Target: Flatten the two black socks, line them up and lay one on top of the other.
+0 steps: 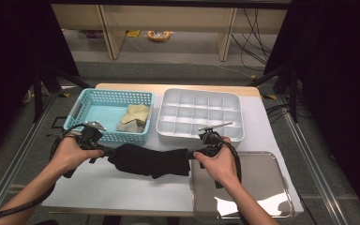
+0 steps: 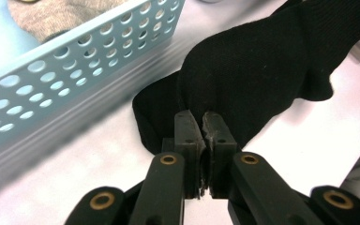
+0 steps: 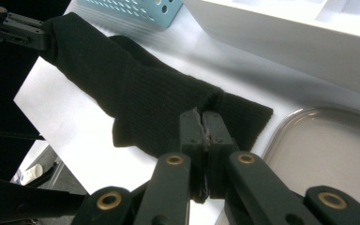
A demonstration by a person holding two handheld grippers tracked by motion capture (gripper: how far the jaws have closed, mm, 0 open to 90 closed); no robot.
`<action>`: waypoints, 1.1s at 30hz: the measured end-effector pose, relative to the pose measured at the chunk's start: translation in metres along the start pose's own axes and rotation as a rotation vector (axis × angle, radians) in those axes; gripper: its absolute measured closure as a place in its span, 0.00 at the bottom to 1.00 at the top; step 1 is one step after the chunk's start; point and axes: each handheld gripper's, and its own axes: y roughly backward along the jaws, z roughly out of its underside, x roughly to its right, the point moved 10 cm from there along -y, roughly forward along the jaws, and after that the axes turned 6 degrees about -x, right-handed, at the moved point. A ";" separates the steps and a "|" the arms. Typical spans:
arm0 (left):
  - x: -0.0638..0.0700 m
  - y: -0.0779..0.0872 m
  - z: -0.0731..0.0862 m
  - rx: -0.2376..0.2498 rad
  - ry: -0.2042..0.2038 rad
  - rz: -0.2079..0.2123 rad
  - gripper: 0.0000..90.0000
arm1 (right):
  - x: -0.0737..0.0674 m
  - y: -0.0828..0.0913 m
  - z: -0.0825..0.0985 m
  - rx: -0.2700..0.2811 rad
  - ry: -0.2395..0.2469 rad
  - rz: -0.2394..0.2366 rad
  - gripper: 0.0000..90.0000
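Note:
A black sock (image 1: 150,161) stretches across the white table top between my two grippers, lifted a little at both ends. My left gripper (image 1: 107,151) is shut on the sock's left end; in the left gripper view its jaws (image 2: 202,123) pinch a fold of the black knit (image 2: 253,79). My right gripper (image 1: 193,154) is shut on the right end, near the cuff; in the right gripper view its jaws (image 3: 200,123) clamp the black sock (image 3: 140,93), and the left gripper (image 3: 26,30) holds the far end.
A light blue perforated basket (image 1: 77,112) with beige socks (image 1: 133,117) stands behind the left hand. A white divided organiser tray (image 1: 199,91) sits behind the right hand. A shiny metal tray (image 1: 262,183) lies at the front right, under the right wrist.

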 end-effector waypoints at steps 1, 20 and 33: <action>0.000 0.001 0.000 -0.001 -0.001 0.002 0.95 | 0.002 0.001 -0.001 0.005 0.010 0.005 0.99; -0.013 -0.008 -0.007 0.000 0.045 -0.010 0.95 | 0.005 -0.002 -0.006 -0.001 -0.017 -0.022 0.99; -0.025 -0.051 0.004 -0.102 0.104 0.004 0.94 | 0.035 -0.038 0.004 -0.089 -0.042 0.044 0.99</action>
